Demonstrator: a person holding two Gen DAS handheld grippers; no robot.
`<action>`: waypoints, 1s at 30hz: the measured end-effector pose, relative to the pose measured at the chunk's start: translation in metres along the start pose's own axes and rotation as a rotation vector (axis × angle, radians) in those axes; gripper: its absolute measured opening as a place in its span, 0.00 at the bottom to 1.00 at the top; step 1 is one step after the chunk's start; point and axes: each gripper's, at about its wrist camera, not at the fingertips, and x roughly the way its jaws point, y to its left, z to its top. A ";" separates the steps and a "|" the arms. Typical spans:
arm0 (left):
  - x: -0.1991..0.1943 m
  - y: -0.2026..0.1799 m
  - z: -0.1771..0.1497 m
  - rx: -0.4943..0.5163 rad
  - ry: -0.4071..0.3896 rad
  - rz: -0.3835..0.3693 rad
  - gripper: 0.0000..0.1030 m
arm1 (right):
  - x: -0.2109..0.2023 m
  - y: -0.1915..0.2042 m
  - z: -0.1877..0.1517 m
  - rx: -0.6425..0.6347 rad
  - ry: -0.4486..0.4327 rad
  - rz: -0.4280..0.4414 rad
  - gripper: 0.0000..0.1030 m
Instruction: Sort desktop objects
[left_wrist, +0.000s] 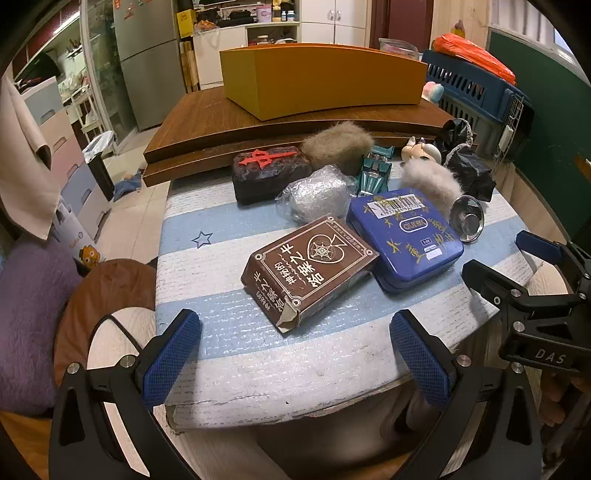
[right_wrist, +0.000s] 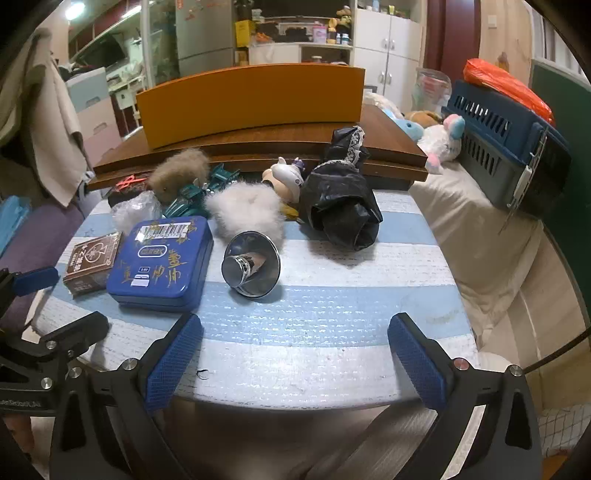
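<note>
A brown card box (left_wrist: 308, 271) (right_wrist: 92, 264) and a blue tin (left_wrist: 404, 240) (right_wrist: 162, 258) lie side by side on the striped mat (left_wrist: 258, 350) (right_wrist: 332, 306). A shiny metal funnel-shaped piece (right_wrist: 251, 264) (left_wrist: 467, 219) lies right of the tin. Behind are a grey fur ball (left_wrist: 336, 146), a white fur ball (right_wrist: 245, 210), a foil-like bag (left_wrist: 317, 192), a teal toy car (left_wrist: 376, 171), a dark box with a red sign (left_wrist: 271, 173), a small figurine (right_wrist: 286, 177) and a black bag (right_wrist: 343, 206). My left gripper (left_wrist: 295, 354) and right gripper (right_wrist: 295, 354) are open and empty above the mat's near edge.
An orange box (left_wrist: 325, 79) (right_wrist: 251, 103) stands on a raised brown wooden board (left_wrist: 207, 122) behind the objects. A blue pet crate (right_wrist: 509, 144) with plush toys (right_wrist: 439, 142) is at the right. A purple cushion (left_wrist: 29, 325) lies at the left.
</note>
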 end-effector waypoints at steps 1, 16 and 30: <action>0.000 0.000 0.000 0.000 -0.001 0.000 1.00 | 0.000 0.000 0.000 0.000 0.000 -0.001 0.98; -0.001 0.000 0.000 0.001 -0.003 0.000 1.00 | 0.000 -0.001 -0.001 0.000 -0.002 -0.002 0.99; -0.002 -0.001 0.002 0.003 -0.012 0.000 1.00 | -0.002 0.002 -0.005 0.009 -0.042 -0.009 0.99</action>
